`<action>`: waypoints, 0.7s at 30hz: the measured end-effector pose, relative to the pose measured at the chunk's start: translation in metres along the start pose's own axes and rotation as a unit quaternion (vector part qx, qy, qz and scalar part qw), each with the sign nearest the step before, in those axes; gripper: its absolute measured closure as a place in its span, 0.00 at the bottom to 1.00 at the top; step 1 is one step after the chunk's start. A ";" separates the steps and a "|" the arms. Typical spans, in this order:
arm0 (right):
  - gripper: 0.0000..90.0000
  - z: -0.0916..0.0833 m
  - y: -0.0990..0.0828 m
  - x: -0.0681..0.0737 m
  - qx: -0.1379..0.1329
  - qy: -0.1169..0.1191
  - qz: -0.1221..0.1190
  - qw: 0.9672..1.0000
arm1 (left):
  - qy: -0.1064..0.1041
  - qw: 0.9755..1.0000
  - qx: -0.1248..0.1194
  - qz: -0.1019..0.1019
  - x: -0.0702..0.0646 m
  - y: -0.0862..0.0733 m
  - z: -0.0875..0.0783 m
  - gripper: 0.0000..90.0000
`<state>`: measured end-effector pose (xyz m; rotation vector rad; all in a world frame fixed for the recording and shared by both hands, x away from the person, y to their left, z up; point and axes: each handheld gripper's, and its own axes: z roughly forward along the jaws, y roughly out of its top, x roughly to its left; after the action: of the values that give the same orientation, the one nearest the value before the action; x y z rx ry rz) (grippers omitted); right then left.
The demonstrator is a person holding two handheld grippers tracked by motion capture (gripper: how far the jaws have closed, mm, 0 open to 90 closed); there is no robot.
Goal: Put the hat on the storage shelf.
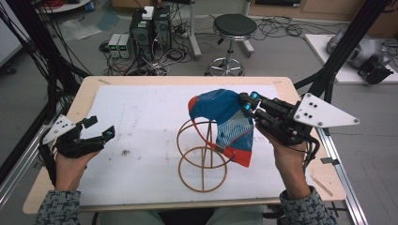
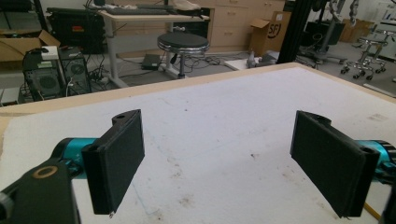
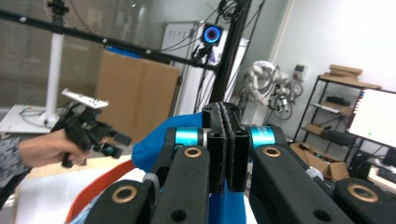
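My right gripper (image 1: 248,104) has its jaws pressed flat together on the far right edge of the blue cap with the red brim (image 1: 225,123); in the right gripper view the pads meet with blue fabric (image 3: 154,144) bunched just below and to the left of them. The cap drapes over the top right of the wire head-shaped stand (image 1: 202,154), which sits right of centre on the white mat (image 1: 141,122), its ring base toward me and the cap's brim hanging down on the near right side. My left gripper (image 1: 98,129) idles well apart at the left edge of the table, jaws spread wide with nothing between them. The cap lies leftward from the right gripper, so I judge any seating pull runs left across the stand.
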<state>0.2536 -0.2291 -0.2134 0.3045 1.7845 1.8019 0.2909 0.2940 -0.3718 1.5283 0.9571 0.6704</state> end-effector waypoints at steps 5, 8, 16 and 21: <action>0.99 0.014 -0.005 0.010 0.023 0.027 -0.002 0.999 | 0.000 1.000 0.001 0.001 0.000 0.000 0.000 0.20; 0.99 0.022 -0.006 0.015 0.034 0.042 -0.005 0.999 | -0.001 1.000 0.001 0.000 0.000 0.000 0.000 0.20; 0.99 0.038 -0.010 0.026 0.061 0.065 0.000 0.996 | 0.000 1.000 0.000 -0.001 0.001 0.000 0.000 0.20; 0.99 0.048 -0.011 0.034 0.079 0.076 0.001 0.994 | 0.000 1.000 0.000 0.000 0.001 0.000 0.000 0.20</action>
<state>0.2546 -0.1712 -0.2287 0.2360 2.0381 1.7280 0.2910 0.2947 -0.3718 1.5287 0.9569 0.6694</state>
